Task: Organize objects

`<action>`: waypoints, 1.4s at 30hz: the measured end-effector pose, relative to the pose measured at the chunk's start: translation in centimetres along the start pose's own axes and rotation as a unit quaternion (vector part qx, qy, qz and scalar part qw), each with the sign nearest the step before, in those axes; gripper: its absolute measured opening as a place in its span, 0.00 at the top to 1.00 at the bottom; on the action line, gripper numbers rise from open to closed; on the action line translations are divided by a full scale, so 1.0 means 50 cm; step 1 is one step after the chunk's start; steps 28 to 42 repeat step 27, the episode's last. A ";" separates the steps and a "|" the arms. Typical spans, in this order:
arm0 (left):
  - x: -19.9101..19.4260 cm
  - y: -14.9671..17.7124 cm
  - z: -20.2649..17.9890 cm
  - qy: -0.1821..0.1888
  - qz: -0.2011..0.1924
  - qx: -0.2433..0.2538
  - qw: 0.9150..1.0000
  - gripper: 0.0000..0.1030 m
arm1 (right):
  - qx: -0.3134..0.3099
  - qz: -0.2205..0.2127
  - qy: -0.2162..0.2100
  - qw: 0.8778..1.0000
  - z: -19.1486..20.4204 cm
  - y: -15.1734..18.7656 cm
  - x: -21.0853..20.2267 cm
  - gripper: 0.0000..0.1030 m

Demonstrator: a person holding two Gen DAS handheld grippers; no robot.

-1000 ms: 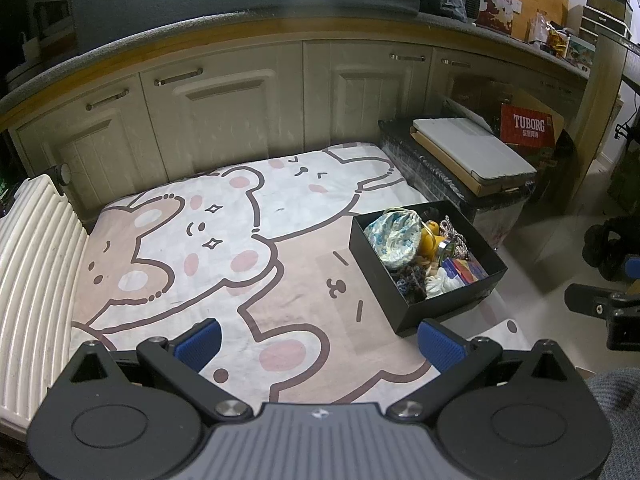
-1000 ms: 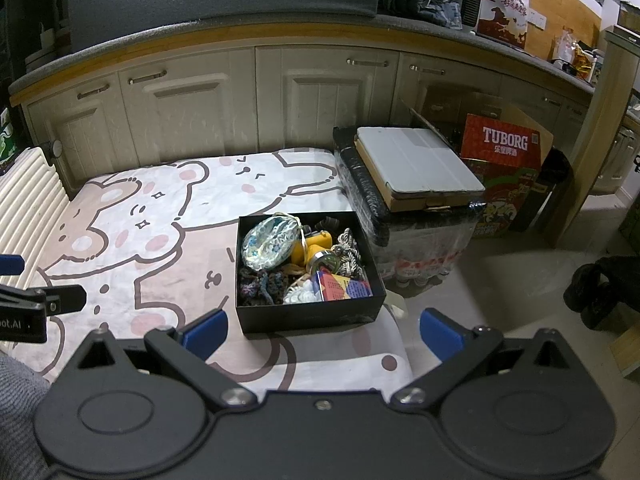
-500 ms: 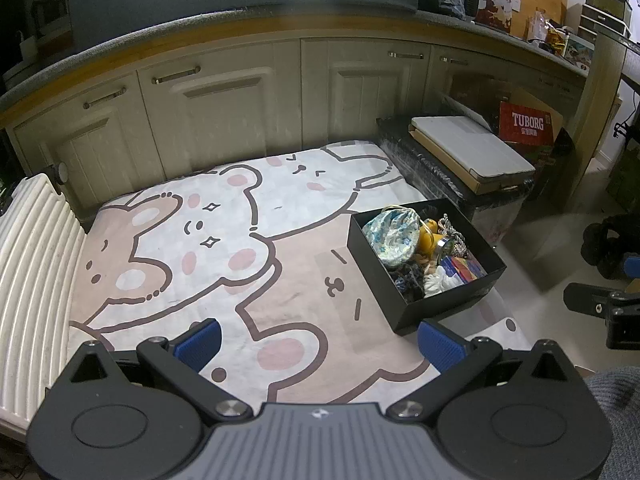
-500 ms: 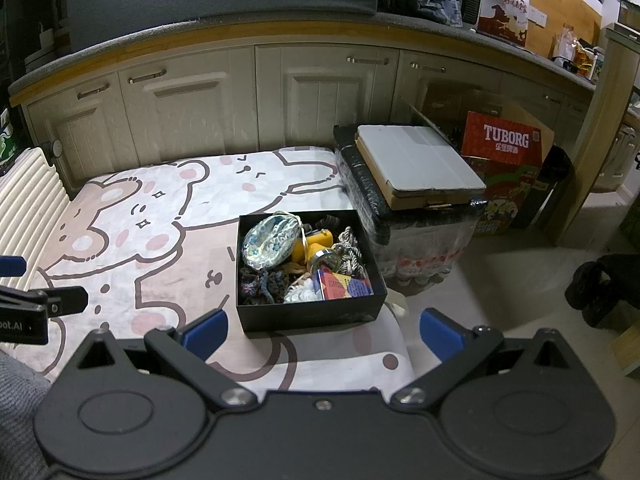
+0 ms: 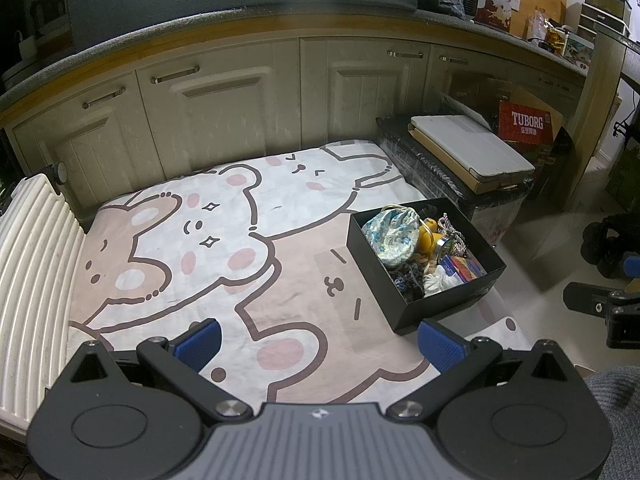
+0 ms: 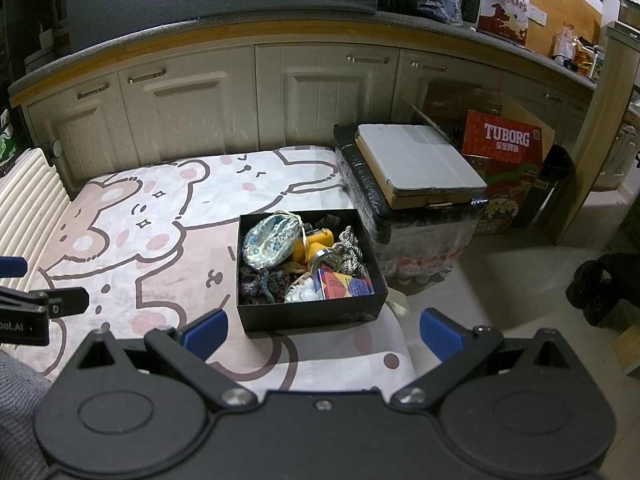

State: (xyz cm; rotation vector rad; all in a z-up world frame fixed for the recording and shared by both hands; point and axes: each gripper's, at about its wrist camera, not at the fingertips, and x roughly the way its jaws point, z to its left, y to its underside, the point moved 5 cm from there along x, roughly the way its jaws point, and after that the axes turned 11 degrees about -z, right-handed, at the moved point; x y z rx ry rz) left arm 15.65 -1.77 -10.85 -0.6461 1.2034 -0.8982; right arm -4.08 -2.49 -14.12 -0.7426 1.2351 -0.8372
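Note:
A black open box [image 6: 312, 314] [image 5: 436, 304] sits on a bear-print mat [image 5: 224, 248] [image 6: 160, 220]. Inside lie a blue floral pouch [image 6: 268, 240] [image 5: 394, 234], a yellow item [image 6: 316, 242], a coiled rope [image 6: 350, 248], dark yarn [image 6: 262, 284], a white bundle [image 6: 302, 292] and a coloured card box [image 6: 344, 286]. My left gripper [image 5: 320, 344] hovers open above the mat, left of the box. My right gripper [image 6: 322, 334] is open just in front of the box, nothing between its fingers.
Cream cabinets [image 6: 200, 112] line the back under a counter. A wrapped black crate with a white tablet case [image 6: 416, 160] stands right of the mat, beside a red Tuborg carton [image 6: 508, 148]. A ribbed white panel [image 5: 28, 260] borders the mat's left. Dark shoes [image 6: 600, 284] lie right.
Both views have shifted only slightly; the left gripper drifted a little. Both grippers stay open and the box has not moved.

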 end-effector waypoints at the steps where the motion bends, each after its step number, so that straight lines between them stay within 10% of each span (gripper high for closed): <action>1: -0.001 0.002 0.000 0.000 0.000 0.000 1.000 0.00 | 0.000 0.000 0.000 1.000 0.001 0.002 -0.001 0.00; 42: 0.002 0.002 -0.003 0.011 0.002 0.007 1.000 0.00 | 0.000 0.000 -0.001 1.000 -0.001 -0.002 0.001 0.00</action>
